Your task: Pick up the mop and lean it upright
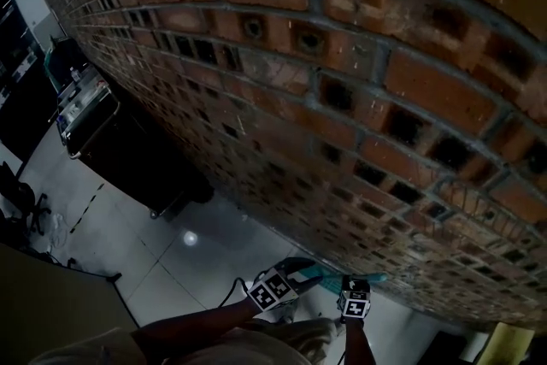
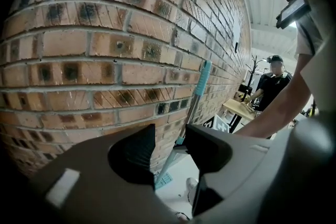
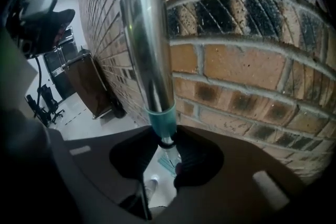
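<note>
Leaning step, I judge. The right gripper has its 2 jaws clamped on the mop pole, near upright just beside the wall. The left gripper jaws stand apart, gripping nothing. Next, likely: rest the pole against the wall, then release.

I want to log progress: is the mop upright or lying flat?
Upright, slightly tilted: the mop runs steeply up alongside the brick wall, its pole clamped in the right hand-held gripper. Wall contact: cannot tell.
</note>
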`<state>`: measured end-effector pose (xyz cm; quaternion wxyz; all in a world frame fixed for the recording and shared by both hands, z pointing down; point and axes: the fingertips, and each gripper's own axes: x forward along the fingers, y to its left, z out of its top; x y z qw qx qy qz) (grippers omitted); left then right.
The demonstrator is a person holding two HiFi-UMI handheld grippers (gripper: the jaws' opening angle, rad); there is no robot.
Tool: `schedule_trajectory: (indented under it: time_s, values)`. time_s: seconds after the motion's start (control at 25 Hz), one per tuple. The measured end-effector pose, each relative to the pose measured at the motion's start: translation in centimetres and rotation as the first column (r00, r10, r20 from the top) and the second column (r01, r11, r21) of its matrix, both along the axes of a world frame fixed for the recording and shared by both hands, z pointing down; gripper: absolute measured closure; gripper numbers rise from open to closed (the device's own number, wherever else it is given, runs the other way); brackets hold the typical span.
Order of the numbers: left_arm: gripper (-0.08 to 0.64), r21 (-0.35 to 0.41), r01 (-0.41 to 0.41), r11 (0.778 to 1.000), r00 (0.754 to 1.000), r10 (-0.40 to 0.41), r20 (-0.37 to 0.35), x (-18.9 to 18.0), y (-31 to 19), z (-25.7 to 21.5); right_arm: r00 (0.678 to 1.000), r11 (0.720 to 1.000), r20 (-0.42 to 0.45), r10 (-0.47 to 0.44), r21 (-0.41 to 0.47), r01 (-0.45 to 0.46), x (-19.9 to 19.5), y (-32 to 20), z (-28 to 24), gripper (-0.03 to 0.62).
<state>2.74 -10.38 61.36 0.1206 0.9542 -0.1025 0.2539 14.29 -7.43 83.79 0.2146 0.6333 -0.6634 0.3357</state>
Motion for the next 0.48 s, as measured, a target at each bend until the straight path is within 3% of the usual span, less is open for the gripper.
schedule_trajectory:
  time_s: [0.48]
  values:
    - [0.359,0.004,0.015,1.0,0.998,-0.015,-0.058,-2.2,0.5,-2.7,1.0,0.999,-0.01,-0.003,0.037,0.004,0.2,2.0,-5.9,0.479]
